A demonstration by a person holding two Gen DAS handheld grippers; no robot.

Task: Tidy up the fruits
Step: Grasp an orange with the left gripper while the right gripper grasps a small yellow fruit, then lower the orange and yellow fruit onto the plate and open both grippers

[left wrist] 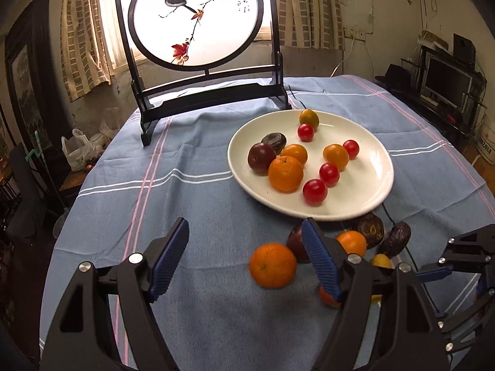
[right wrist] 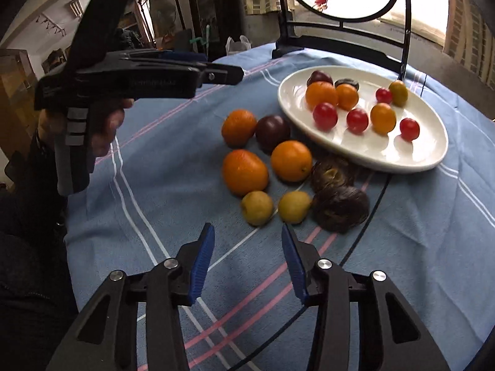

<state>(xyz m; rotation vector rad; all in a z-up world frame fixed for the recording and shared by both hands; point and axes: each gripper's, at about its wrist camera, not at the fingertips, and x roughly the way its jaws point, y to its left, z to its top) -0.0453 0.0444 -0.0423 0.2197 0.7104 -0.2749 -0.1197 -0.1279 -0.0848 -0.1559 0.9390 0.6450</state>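
Observation:
A white plate (left wrist: 365, 198) (right wrist: 402, 159) holds several cherry tomatoes, oranges, a plum and a dark fruit. Loose fruit lies on the cloth in front of it: an orange (left wrist: 273, 265) (right wrist: 238, 127), a plum (right wrist: 272, 133), two more oranges (right wrist: 245, 171) (right wrist: 291, 160), two small yellow fruits (right wrist: 256, 207) (right wrist: 294, 206) and two dark wrinkled fruits (right wrist: 340, 208) (right wrist: 331, 174). My left gripper (left wrist: 246, 232) is open and empty, above the cloth with the near orange between its fingers' lines. My right gripper (right wrist: 247, 232) is open and empty, just short of the yellow fruits.
A blue striped cloth (left wrist: 185, 185) covers the round table. A dark-framed round bird screen (left wrist: 198, 18) stands at the back of the table. A black cable (right wrist: 371, 216) runs across the cloth by the plate. The left hand-held gripper body shows in the right wrist view (right wrist: 130, 77).

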